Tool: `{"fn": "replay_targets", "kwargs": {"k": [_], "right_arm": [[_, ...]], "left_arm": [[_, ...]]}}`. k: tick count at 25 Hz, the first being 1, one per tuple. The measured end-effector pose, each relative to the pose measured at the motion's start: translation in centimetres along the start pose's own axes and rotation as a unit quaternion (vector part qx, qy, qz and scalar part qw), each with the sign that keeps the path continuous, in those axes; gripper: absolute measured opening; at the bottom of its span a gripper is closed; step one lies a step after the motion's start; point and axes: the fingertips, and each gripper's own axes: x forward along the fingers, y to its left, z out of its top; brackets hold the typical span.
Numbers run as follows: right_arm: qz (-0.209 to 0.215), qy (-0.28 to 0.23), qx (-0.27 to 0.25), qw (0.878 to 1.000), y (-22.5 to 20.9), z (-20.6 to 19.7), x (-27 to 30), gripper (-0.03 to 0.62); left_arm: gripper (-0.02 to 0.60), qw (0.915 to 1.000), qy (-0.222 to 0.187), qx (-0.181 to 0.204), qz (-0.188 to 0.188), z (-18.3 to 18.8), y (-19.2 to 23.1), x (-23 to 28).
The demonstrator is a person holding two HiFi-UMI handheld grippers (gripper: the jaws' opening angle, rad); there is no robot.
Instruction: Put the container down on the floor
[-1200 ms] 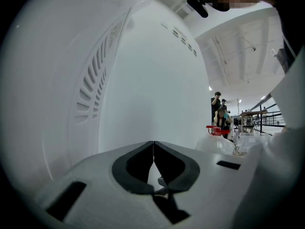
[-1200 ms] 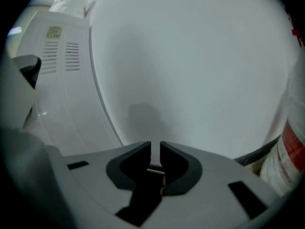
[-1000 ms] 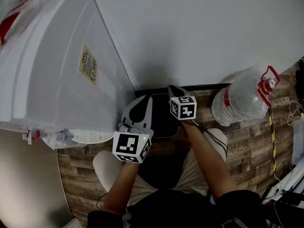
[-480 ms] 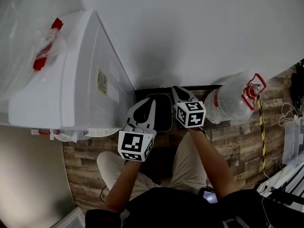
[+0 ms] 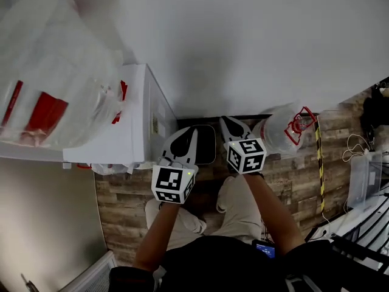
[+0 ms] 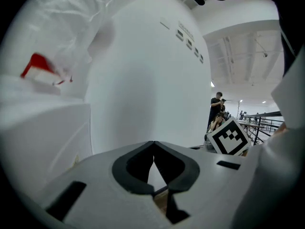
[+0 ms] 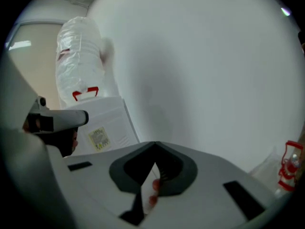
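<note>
The white wall [image 5: 255,41] fills most of the head view. At its left stands a white appliance [image 5: 109,139], and a big bottle wrapped in clear plastic [image 5: 55,96] with red print sits on top of it. Below is the wood-pattern floor [image 5: 121,199]. On it, a clear water bottle [image 5: 276,135] with a red handle [image 5: 298,125] lies near the wall.

The dark container [image 5: 205,146] rests on the floor against the wall, between the appliance and the clear water bottle. The left gripper [image 5: 187,134] and the right gripper [image 5: 231,123] are over its two sides. Each gripper's own view shows its jaws together at the tips, with nothing between them.

Only the left gripper view shows people [image 6: 217,111] far off in a hall. Only the right gripper view shows the yellow label [image 7: 98,138] on the appliance's side clearly, but its writing is too small to read.

One second ago the head view was lower. Since then the appliance's top and the wrapped bottle have come into view, and the container has stayed at the wall.
</note>
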Motion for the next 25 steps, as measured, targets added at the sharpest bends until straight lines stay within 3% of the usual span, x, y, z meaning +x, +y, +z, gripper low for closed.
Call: {"fn": "replay_targets", "kwargs": {"k": [12,18,25], "right_arm": [[0.031,0.002,-0.021,0.999,6.2,16.3,-7.3,0.029],[0.042,-0.016,-0.035,0.998,9.0,21.7,-10.5,0.029],[0.047,-0.043,-0.033,0.997,12.2,25.1,-14.5,0.029]], "left_arm": [[0.018,1.0000,-0.002,0.006,0.005,17.3,-1.7,-3.7],[0.018,0.9997,-0.021,0.000,0.010,22.4,-1.7,-5.4],[0.018,0.9996,-0.029,0.000,0.005,25.1,-2.1,-8.0]]}}
